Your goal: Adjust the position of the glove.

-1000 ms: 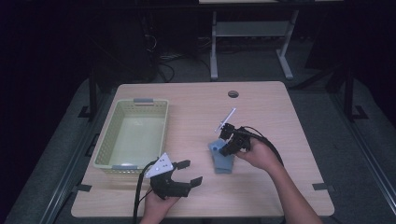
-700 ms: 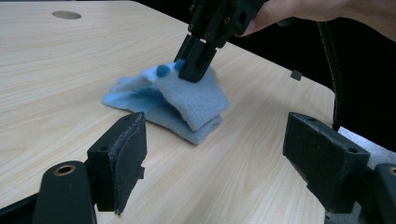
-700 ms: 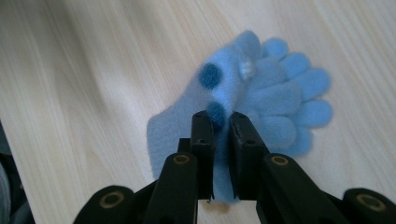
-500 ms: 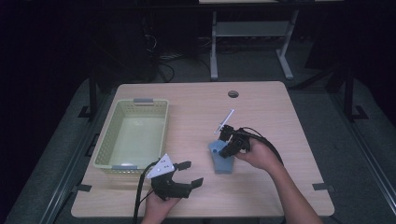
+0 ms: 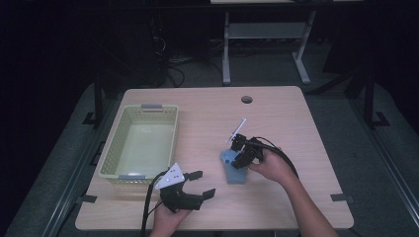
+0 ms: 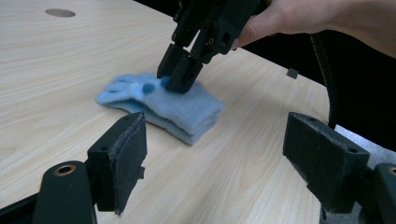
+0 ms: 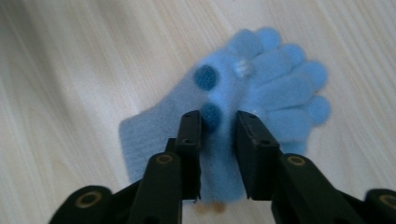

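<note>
A pair of light blue knit gloves [image 5: 236, 173] [image 6: 187, 109] [image 7: 280, 93] with dark blue dots lies stacked flat on the wooden table [image 5: 276, 118], right of centre. My right gripper [image 5: 237, 157] [image 6: 180, 77] [image 7: 218, 116] points down onto the gloves. Its jaws have just been opening and stand a little apart. One dark dot and a strip of glove show in the gap, and the pads do not press on it. Near the table's front edge my left gripper [image 5: 203, 183] [image 6: 217, 140] is wide open with nothing in it and faces the gloves.
A pale green plastic basket [image 5: 113, 143] stands on the left half of the table. A round cable hole [image 5: 246, 99] sits near the far edge. Black cables trail from both grippers. The floor beyond the table is dark, with a metal stand on it.
The right gripper has edged slightly over the gloves. The left gripper and the gloves lie as before.
</note>
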A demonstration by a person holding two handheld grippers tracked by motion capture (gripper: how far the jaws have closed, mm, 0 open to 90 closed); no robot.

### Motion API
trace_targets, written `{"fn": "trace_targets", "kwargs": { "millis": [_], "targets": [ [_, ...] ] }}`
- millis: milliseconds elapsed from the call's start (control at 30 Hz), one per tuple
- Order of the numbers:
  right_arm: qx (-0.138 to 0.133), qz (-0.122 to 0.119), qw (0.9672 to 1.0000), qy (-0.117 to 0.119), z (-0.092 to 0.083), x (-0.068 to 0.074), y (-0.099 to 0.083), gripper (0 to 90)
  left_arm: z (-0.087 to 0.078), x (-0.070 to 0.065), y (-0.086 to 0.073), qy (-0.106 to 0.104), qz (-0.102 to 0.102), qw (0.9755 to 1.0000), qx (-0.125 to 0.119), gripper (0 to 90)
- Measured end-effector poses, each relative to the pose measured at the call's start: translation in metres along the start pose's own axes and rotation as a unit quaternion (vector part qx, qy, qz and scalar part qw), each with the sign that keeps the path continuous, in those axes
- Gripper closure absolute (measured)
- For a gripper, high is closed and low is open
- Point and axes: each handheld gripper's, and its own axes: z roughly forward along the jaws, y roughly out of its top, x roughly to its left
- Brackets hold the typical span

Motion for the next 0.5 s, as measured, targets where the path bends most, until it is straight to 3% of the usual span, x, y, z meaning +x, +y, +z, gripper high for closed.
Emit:
{"fn": "trace_targets", "kwargs": {
  "millis": [67, 133, 267, 367, 500],
  "targets": [
    [-0.008, 0.009, 0.9999, -0.007, -0.001, -0.001, 0.0, 59.8, -0.001, 0.0, 0.0, 0.002, -0.001, 1.0, -0.003, 21.3],
    [-0.016, 0.016, 0.9997, -0.009, -0.003, -0.001, -0.001, 60.9, -0.001, 0.0, 0.001, 0.002, -0.001, 1.0, -0.003, 21.2],
    [-0.021, 0.021, 0.9996, -0.004, -0.004, -0.003, -0.004, 72.6, 0.0, 0.0, 0.0, 0.001, 0.001, 1.0, 0.0, 21.2],
    [-0.026, 0.025, 0.9993, 0.009, 0.0, -0.003, -0.005, 76.6, 0.0, -0.001, 0.0, 0.001, 0.0, 1.0, -0.002, 21.2],
    [-0.012, 0.026, 0.9995, 0.014, 0.011, 0.0, -0.005, 77.7, 0.0, -0.001, 0.0, 0.004, 0.005, 1.0, 0.002, 21.3]
  ]
}}
